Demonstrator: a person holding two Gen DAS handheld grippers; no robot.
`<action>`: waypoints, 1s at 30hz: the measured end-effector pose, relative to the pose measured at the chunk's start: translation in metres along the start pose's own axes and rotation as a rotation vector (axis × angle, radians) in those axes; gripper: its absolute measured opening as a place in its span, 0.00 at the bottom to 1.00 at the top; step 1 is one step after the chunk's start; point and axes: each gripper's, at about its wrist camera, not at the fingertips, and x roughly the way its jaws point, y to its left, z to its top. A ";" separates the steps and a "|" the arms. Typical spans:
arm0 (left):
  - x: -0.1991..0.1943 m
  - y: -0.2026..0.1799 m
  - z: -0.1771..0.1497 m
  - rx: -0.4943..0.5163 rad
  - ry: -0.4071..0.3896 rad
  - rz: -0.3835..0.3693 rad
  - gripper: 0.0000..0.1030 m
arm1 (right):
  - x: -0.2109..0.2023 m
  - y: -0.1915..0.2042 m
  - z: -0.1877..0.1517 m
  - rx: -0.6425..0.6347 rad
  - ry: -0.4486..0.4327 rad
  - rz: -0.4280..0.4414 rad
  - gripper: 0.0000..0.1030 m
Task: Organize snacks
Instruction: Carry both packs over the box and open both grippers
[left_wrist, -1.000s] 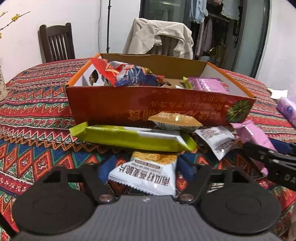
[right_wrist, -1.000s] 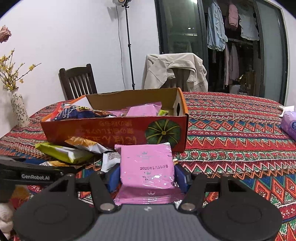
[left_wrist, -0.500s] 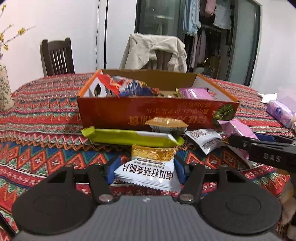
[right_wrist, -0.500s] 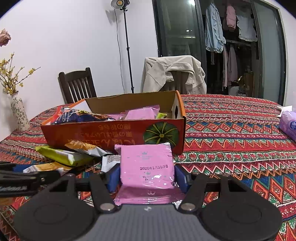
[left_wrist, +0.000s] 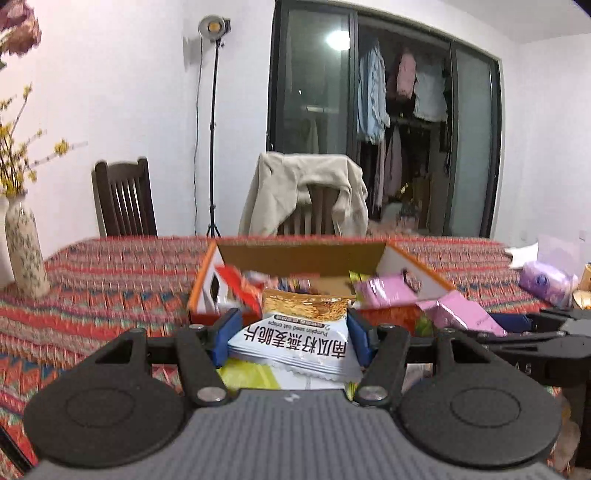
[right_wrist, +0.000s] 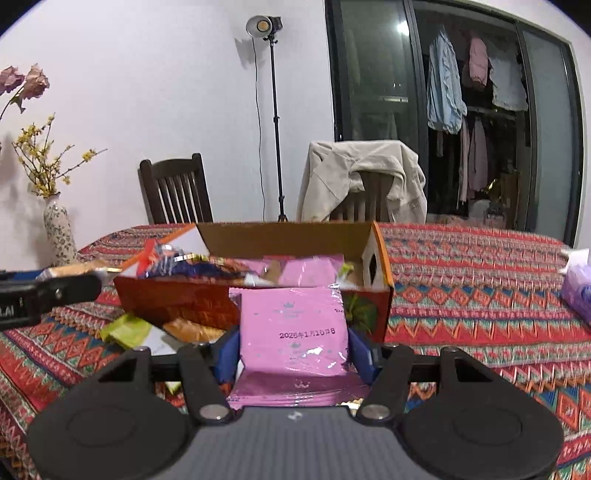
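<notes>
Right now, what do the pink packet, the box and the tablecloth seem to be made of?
Pink packet: glossy plastic film, judging by its creases and shine. Box: cardboard, with a plain brown inside and a printed orange outside. Tablecloth: probably woven fabric, matte, with zigzag bands.

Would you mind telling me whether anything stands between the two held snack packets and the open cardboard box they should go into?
Nothing visible blocks either path. The white oat-crisp packet in the left gripper and the pink packet in the right gripper both face the cardboard box, whose top is open, though snacks already fill much of it.
</notes>
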 end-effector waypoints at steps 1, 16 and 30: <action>0.002 0.000 0.004 0.003 -0.015 0.002 0.60 | 0.000 0.002 0.004 0.002 -0.006 0.000 0.59; 0.062 0.001 0.067 -0.028 -0.073 0.053 0.60 | 0.041 0.008 0.071 0.006 -0.042 -0.031 0.59; 0.129 0.027 0.074 -0.114 -0.057 0.130 0.60 | 0.116 0.003 0.093 0.035 -0.011 -0.084 0.59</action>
